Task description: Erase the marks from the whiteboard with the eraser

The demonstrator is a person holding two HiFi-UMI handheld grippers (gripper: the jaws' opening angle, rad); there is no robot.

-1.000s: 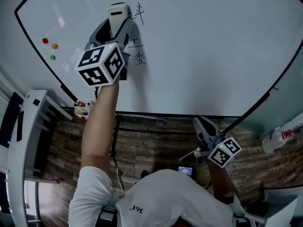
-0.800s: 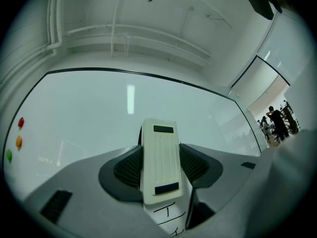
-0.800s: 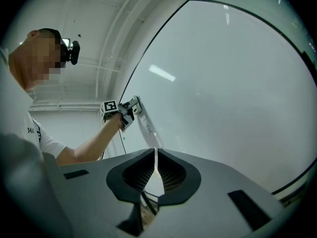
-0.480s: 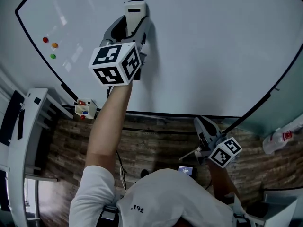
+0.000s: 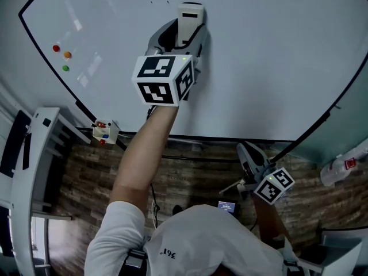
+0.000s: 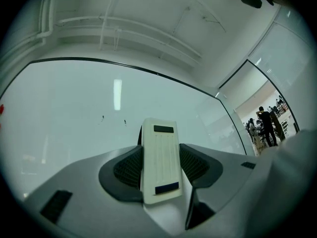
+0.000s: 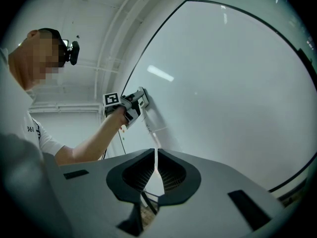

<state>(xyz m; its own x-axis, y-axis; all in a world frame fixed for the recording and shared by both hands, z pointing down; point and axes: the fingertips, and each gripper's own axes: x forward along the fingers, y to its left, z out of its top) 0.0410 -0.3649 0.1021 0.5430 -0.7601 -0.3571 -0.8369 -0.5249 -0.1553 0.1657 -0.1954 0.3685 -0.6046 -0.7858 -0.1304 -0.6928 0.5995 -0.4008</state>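
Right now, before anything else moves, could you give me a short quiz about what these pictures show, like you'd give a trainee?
1. True or false: the left gripper holds the eraser against the whiteboard.
2. The right gripper has its fingers: A) wide apart; B) closed together with nothing between them; C) closed on a marker.
3. How many coloured magnets sit on the left part of the whiteboard?

Key: 1 true; 2 B; 3 three (red, orange, green).
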